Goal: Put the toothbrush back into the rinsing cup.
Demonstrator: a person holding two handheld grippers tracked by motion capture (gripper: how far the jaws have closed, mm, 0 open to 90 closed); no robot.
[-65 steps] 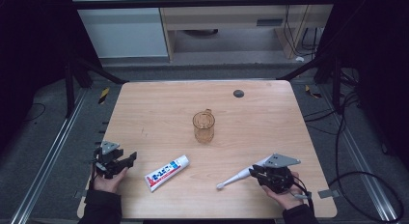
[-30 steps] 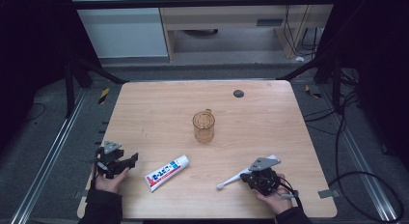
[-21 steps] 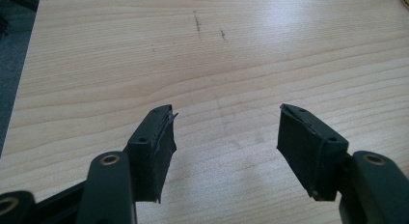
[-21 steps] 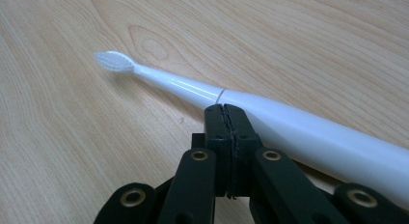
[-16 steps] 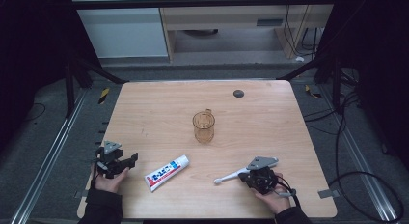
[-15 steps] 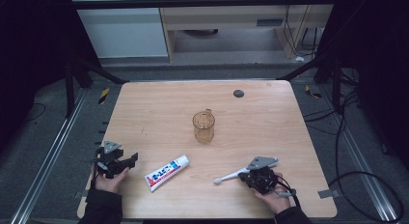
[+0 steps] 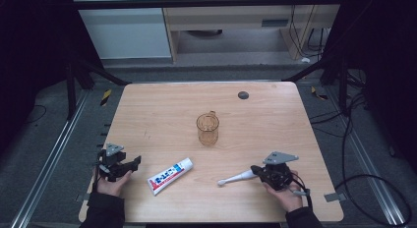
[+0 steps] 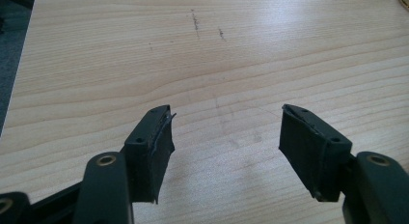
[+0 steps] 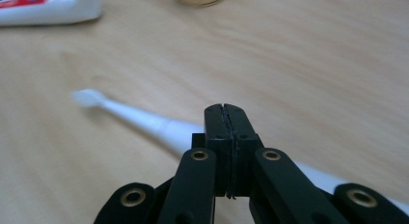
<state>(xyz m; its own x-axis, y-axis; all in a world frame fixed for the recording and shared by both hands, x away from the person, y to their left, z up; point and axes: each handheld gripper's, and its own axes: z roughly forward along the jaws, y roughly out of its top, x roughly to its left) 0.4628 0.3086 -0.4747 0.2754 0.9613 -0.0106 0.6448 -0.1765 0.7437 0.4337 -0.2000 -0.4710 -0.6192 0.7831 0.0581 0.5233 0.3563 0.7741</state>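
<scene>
2 grippers sit low over the near edge of the wooden table [image 7: 275, 110]. At the left, the left gripper [image 7: 129, 165] rests in the person's hand where it was 2.2 s ago, its jaws spread wide over bare wood with nothing between them, as the left gripper view shows. Just right of it the toothpaste tube [image 7: 169, 175] lies flat and slanted, unmoved. Farther back, near the table's middle, the amber cup [image 7: 208, 128] stands upright, also unmoved. The white toothbrush [image 7: 237, 178] lies with its head toward the tube; it has shifted slightly since 2.2 s ago. At its handle end is the right gripper [image 7: 255, 170], jaws pressed together above the handle, which runs beneath them; a real pinch cannot be told.
</scene>
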